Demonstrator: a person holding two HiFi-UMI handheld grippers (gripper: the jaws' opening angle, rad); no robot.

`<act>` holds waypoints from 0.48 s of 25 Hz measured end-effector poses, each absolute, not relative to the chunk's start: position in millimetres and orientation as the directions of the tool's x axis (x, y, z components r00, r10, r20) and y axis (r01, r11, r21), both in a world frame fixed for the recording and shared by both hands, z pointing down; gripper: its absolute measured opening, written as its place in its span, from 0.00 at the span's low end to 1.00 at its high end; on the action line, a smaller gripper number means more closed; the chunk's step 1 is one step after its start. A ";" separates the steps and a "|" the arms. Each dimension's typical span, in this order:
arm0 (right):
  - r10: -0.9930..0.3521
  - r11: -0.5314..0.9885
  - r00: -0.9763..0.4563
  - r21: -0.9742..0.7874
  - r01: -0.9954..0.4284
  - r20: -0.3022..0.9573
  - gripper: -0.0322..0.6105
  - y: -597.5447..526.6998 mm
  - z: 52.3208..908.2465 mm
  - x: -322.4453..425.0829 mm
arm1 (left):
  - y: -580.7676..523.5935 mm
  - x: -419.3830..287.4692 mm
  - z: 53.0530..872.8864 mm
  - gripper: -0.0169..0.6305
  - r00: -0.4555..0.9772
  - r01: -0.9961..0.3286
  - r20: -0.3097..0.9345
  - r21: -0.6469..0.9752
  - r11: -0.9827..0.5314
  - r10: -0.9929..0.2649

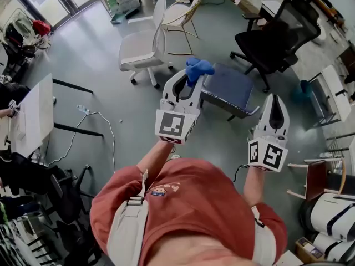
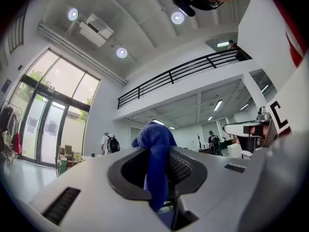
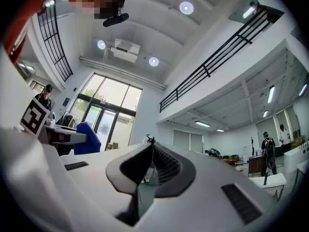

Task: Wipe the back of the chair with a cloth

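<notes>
My left gripper is raised and shut on a blue cloth, which bunches out past the jaw tips. In the left gripper view the cloth hangs pinched between the ribbed pads, pointing up at the ceiling. My right gripper is held up beside it, to the right, shut with nothing in it; its jaws meet at the tips. Below both stands a chair with a blue seat, its back not clearly seen from above. Both grippers are held apart from the chair.
A white office chair stands at the back left, a black office chair at the back right. A white table is at the left with a cable on the floor. A wooden stool and rolls sit at the right.
</notes>
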State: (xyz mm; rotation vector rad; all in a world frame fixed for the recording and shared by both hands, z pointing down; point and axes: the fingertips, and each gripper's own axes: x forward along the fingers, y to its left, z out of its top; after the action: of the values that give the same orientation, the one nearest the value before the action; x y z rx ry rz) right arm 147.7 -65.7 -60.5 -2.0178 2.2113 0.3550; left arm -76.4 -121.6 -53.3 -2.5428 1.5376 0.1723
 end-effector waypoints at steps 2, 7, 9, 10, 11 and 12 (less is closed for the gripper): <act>-0.956 0.077 -0.107 0.117 -0.990 -0.275 0.09 -62.7 -71.4 149.4 | -120.4 -78.1 -61.4 0.17 0.462 -0.887 -0.202 -0.092 -0.453 -0.863; -0.953 0.075 -0.113 0.142 -0.987 -0.281 0.09 -62.7 -79.5 149.1 | -117.4 -83.6 -72.6 0.17 0.455 -0.890 -0.224 -0.085 -0.448 -0.862; -0.953 0.085 -0.125 0.154 -0.984 -0.274 0.09 -63.1 -79.5 145.7 | -117.8 -85.1 -74.5 0.17 0.453 -0.891 -0.225 -0.083 -0.446 -0.863; -0.953 0.086 -0.127 0.158 -0.984 -0.274 0.09 -62.8 -79.2 144.5 | -118.6 -84.9 -74.1 0.17 0.454 -0.890 -0.220 -0.076 -0.449 -0.863; -0.953 0.084 -0.126 0.160 -0.984 -0.274 0.09 -62.1 -78.6 143.9 | -119.5 -84.3 -72.5 0.17 0.456 -0.889 -0.213 -0.068 -0.452 -0.864; -0.954 0.081 -0.124 0.161 -0.984 -0.275 0.09 -61.2 -77.7 143.6 | -120.2 -83.5 -70.4 0.17 0.456 -0.889 -0.206 -0.062 -0.454 -0.866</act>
State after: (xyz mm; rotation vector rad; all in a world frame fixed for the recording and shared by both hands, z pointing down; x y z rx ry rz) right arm 143.6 -61.2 -77.7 -2.0116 2.2361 0.4690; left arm -83.5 -120.2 -70.4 -2.5402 1.5437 0.2169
